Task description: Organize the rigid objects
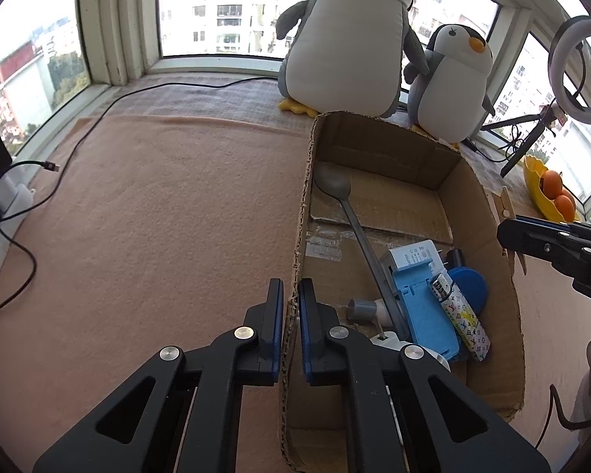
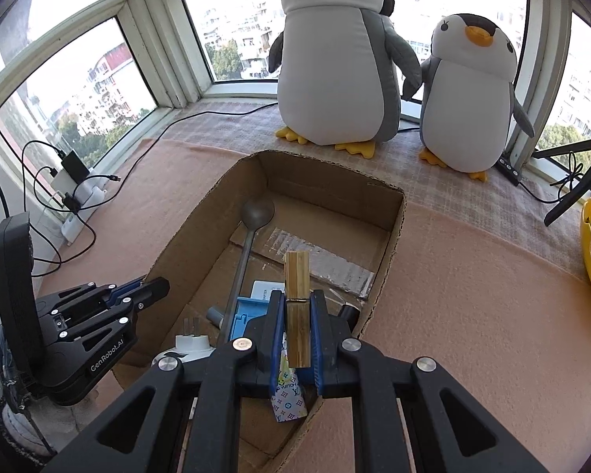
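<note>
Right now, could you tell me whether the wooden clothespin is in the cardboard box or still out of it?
Out: the right hand-held gripper grips the wooden clothespin above the cardboard box, not released.

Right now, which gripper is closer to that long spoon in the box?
Right. The right gripper, clamping a wooden clothespin, hangs over the box interior beside the spoon; the left gripper pinches the cardboard box wall.

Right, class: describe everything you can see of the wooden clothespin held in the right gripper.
The wooden clothespin looks like pale, streaky bamboo or wood, made of two flat slats with a thin metal spring band across the middle. The right gripper is shut on its lower half, blue pads pressing both sides. It stands roughly upright, its square end pointing away, held above the open cardboard box and touching nothing else.
</note>
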Available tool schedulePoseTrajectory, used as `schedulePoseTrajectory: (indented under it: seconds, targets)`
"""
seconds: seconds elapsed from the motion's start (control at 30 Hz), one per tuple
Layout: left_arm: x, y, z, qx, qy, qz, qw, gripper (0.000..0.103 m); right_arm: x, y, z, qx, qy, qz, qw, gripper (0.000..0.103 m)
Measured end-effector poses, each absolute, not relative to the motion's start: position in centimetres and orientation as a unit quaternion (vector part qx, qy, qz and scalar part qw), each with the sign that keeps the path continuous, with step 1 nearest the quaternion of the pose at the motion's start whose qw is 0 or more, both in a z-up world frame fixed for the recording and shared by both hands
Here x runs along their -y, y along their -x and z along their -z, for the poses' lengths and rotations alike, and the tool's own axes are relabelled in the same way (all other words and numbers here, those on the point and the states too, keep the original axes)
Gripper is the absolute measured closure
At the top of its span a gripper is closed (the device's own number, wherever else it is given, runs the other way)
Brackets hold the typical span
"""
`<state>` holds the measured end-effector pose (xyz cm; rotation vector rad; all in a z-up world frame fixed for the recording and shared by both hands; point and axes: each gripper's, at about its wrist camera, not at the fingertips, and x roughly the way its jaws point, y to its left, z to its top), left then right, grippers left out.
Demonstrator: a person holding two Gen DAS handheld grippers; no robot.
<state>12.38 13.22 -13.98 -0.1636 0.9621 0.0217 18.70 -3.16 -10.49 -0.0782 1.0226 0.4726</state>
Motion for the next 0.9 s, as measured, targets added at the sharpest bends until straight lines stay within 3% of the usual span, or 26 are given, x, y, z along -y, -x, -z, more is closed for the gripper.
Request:
schedulePoseTrajectory:
  seconds: [0.17, 0.2, 0.27, 0.3, 0.5, 0.6, 0.73, 0.9]
  targets:
    - [-13.1, -12.4, 14.0, -0.462, 0.076, -0.012, 0.884, 0.096, 2.9, -18.8, 10.6, -0.483, 0.040, -0.225, 0.845, 0.088]
    - [-13.1, -12.4, 14.0, -0.462, 0.076, -0.012, 0.883, 0.097, 2.9, -18.7, 10.5, -0.482, 0.041, -0.223, 0.846, 0.083]
    - [-13.1, -12.4, 14.1, -0.463, 0.076, -0.012, 0.883, 0.096, 3.1, -18.6, 10.2, -0.474, 0.037, -0.220, 0.852, 0.058]
    - [-13.1, -12.4, 14.1, -0.464, 0.076, -0.013, 0.883, 0.096, 3.3, -18.5, 9.9, -0.470, 0.032, -0.221, 0.854, 0.056]
    - [-13.1, -12.3, 14.0, -0.467, 0.073, -0.013, 0.881, 0.096, 4.0, -17.3, 8.4, -0.460, 0.021, -0.229, 0.858, 0.056]
    - [-13.1, -12.0, 13.6, -0.465, 0.073, -0.014, 0.882, 0.085, 4.4, -16.1, 7.8, -0.452, 0.027, -0.230, 0.862, 0.056]
    - [-12.9, -11.1, 12.5, -0.459, 0.073, -0.016, 0.885, 0.084, 5.3, -14.9, 7.1, -0.448, 0.029, -0.225, 0.865, 0.056]
    - [-12.3, -9.7, 10.8, -0.449, 0.077, -0.012, 0.890, 0.056, 6.6, -13.5, 6.0, -0.440, 0.022, -0.216, 0.871, 0.056]
